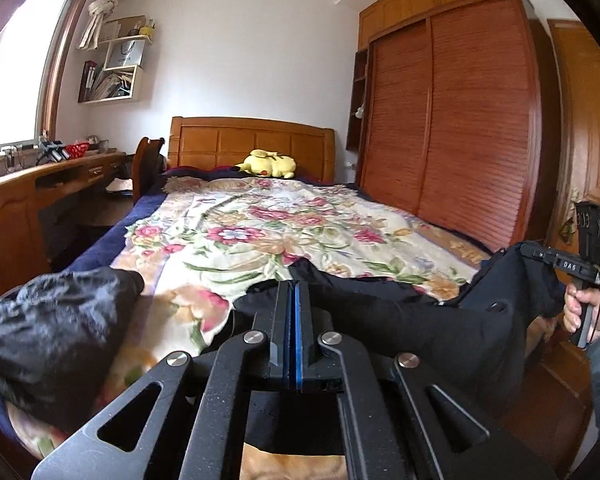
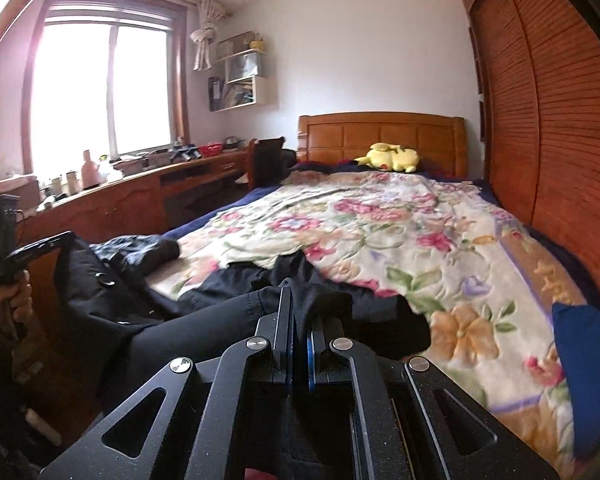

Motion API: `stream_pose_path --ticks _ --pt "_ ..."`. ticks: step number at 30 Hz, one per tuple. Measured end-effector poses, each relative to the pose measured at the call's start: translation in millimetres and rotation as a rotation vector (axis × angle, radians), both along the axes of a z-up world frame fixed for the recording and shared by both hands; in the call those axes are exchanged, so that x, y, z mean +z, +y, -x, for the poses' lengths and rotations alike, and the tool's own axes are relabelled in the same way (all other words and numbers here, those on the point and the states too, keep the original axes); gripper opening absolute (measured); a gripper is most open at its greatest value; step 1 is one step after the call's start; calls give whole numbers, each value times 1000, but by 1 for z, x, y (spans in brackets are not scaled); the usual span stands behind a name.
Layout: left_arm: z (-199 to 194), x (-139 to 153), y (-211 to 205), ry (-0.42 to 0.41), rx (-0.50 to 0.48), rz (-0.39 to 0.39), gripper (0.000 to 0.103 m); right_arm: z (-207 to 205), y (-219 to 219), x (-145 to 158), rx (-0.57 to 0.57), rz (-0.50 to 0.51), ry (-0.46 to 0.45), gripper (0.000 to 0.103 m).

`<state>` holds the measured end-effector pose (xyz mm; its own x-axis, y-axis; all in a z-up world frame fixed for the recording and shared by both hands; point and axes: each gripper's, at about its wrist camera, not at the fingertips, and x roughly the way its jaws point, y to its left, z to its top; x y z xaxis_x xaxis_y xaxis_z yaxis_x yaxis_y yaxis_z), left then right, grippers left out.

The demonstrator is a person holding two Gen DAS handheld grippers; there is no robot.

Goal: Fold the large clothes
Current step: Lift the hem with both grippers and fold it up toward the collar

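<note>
A large black garment (image 1: 420, 320) hangs stretched between my two grippers above the foot of the bed, its far end trailing on the floral blanket (image 1: 260, 232). In the left wrist view my left gripper (image 1: 294, 285) is shut, with the cloth pinched at its tips. My right gripper (image 1: 527, 246) holds the other end at the right, a hand (image 1: 580, 312) on its handle. In the right wrist view my right gripper (image 2: 297, 294) is shut on a fold of the black garment (image 2: 180, 332). My left gripper (image 2: 69, 236) grips its raised edge at the left.
A second dark puffy garment (image 1: 52, 332) lies at the bed's near left corner. A yellow plush toy (image 1: 266, 164) rests by the headboard. A wooden wardrobe (image 1: 460, 120) lines the right side, a desk (image 1: 40, 184) the left. A blue cushion (image 2: 584, 372) sits at the near right.
</note>
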<state>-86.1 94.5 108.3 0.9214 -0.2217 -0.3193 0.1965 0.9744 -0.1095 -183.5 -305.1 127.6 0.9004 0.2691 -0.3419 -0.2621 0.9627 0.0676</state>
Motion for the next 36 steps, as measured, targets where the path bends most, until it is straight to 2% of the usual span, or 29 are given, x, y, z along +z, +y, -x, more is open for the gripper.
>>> stream_pose_path --ticks 5,9,17,26,36 --pt "-29 -22 -4 44 11 -21 1 -49 12 -34 -31 32 79 4" --pt "-53 -38 -4 70 22 -32 1 -77 18 -47 -35 32 109 4" --pt "-112 -52 5 119 64 -18 1 -146 12 -44 -74 45 131 4" --pt "-174 -52 7 129 100 -67 1 -226 24 -52 -113 70 116 4" --pt "-229 -61 8 155 137 -77 1 -272 39 -65 -165 130 116 4"
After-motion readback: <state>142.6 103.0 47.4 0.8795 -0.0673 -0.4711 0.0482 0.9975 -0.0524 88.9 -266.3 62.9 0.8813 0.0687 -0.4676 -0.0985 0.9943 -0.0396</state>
